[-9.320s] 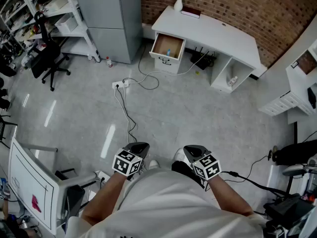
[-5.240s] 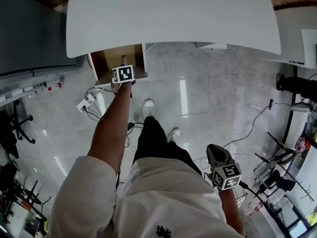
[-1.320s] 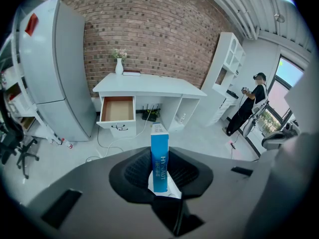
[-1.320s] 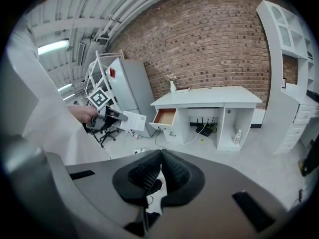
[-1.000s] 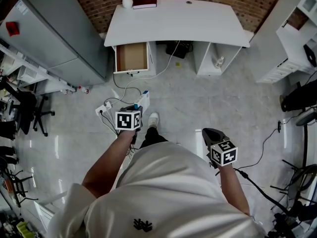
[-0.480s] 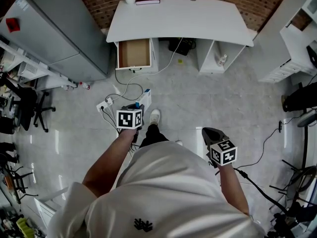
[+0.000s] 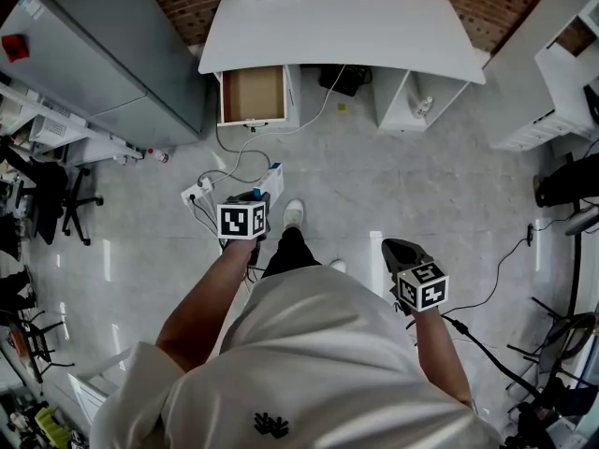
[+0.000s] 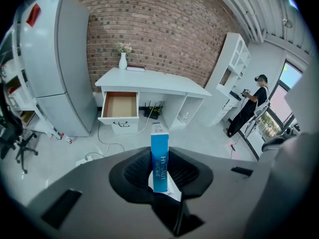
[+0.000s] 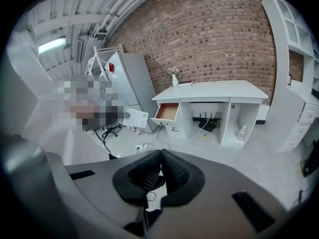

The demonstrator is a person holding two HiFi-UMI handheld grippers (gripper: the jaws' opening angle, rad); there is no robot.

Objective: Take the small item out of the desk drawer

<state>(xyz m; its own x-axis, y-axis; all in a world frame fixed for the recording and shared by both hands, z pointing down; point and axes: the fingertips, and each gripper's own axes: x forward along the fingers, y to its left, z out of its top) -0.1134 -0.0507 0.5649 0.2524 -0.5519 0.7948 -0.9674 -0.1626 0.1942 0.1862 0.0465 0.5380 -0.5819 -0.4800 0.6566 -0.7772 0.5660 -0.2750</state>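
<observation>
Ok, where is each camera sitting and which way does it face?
Head view: on the person's head, looking steeply down at the floor and white desk; shows their white shirt, left claw and right claw.
Left gripper view: on the left claw, facing the desk's open drawer; its jaws grip a blue box.
Right gripper view: on the right claw, facing the same desk; jaws shut, empty.
Shared: all three show desk and drawer.
</observation>
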